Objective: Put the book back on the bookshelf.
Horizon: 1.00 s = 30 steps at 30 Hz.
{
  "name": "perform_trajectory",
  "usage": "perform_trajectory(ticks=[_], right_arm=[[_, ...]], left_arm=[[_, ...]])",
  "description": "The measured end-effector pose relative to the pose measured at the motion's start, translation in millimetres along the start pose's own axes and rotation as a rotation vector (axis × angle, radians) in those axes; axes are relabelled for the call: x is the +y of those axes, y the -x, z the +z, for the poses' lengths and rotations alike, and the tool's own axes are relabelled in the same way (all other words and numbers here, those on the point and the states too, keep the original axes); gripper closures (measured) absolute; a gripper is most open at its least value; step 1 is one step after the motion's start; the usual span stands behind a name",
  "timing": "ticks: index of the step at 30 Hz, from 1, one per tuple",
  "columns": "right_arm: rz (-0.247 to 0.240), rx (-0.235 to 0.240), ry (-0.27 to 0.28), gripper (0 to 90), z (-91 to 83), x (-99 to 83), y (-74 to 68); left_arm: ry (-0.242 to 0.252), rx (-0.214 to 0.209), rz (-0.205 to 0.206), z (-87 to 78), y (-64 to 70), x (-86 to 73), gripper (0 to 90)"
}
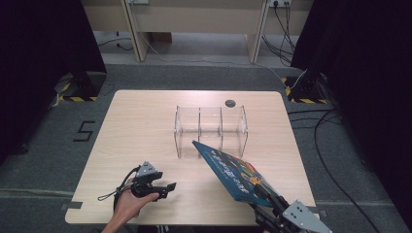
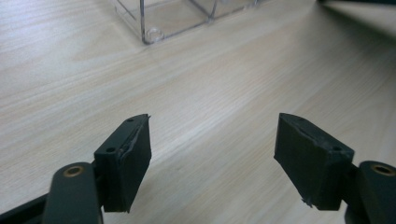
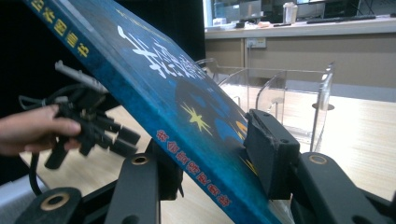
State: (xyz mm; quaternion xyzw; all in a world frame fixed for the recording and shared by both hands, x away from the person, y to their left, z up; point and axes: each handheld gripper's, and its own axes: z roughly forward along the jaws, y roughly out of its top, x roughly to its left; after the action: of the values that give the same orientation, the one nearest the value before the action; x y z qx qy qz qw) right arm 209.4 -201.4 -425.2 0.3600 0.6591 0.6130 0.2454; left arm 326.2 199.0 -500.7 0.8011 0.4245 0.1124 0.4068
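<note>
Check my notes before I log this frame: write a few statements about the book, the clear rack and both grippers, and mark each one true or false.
1. The right gripper is shut on the blue book. True.
2. The book lies flat on the table. False: it is held tilted above the table, its far corner raised toward the clear rack.
3. The left gripper has its jaws apart with nothing between them. True.
4. The book already stands in a slot of the rack. False: no book is in the rack's slots.
5. The left gripper touches the rack. False: it is apart from it, near the table's front edge.
</note>
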Motion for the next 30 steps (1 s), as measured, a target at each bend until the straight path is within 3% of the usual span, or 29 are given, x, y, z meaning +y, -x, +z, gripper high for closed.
perform_trajectory(ticks=[5, 10, 13, 19, 21, 22, 23, 26, 28, 30], right_arm=[[0.095, 0.003, 0.046, 58.3, -6.9, 0.5, 12.4], [0.154, 0.017, 0.071, 58.2, -10.5, 0.5, 16.8], [0.200, 0.034, 0.093, 58.4, -12.5, 0.5, 18.0], [0.239, 0.052, 0.117, 59.6, -13.8, 0.2, 19.5], [0.288, 0.066, 0.144, 60.6, -14.9, -1.5, 23.1], [0.273, 0.053, 0.142, 63.9, -16.1, -1.7, 24.2], [0.222, 0.023, 0.130, 66.3, -17.6, -1.2, 24.4], [0.195, -0.005, 0.132, 69.3, -21.4, -1.8, 28.5], [0.137, -0.042, 0.118, 71.9, -23.9, -0.9, 28.6], [0.140, -0.053, 0.110, 72.7, -24.7, -1.6, 30.2]], left_arm=[[-0.081, 0.008, 0.087, 10.0, 3.3, -3.9, 21.8], [-0.118, 0.014, 0.129, 14.0, 6.1, -5.8, 20.0], [-0.118, 0.010, 0.131, 13.8, 5.9, -5.8, 20.0], [-0.121, 0.011, 0.132, 13.4, 4.3, -5.7, 19.9], [-0.121, 0.012, 0.134, 13.3, 3.6, -5.7, 20.0], [-0.122, 0.009, 0.134, 13.1, 3.5, -5.7, 20.0], [-0.123, 0.009, 0.135, 13.0, 3.5, -5.8, 19.9], [-0.122, 0.009, 0.138, 13.1, 3.7, -6.0, 19.9], [-0.122, 0.011, 0.143, 13.3, 3.9, -6.2, 19.7], [-0.121, 0.013, 0.145, 13.5, 4.0, -6.2, 19.6]])
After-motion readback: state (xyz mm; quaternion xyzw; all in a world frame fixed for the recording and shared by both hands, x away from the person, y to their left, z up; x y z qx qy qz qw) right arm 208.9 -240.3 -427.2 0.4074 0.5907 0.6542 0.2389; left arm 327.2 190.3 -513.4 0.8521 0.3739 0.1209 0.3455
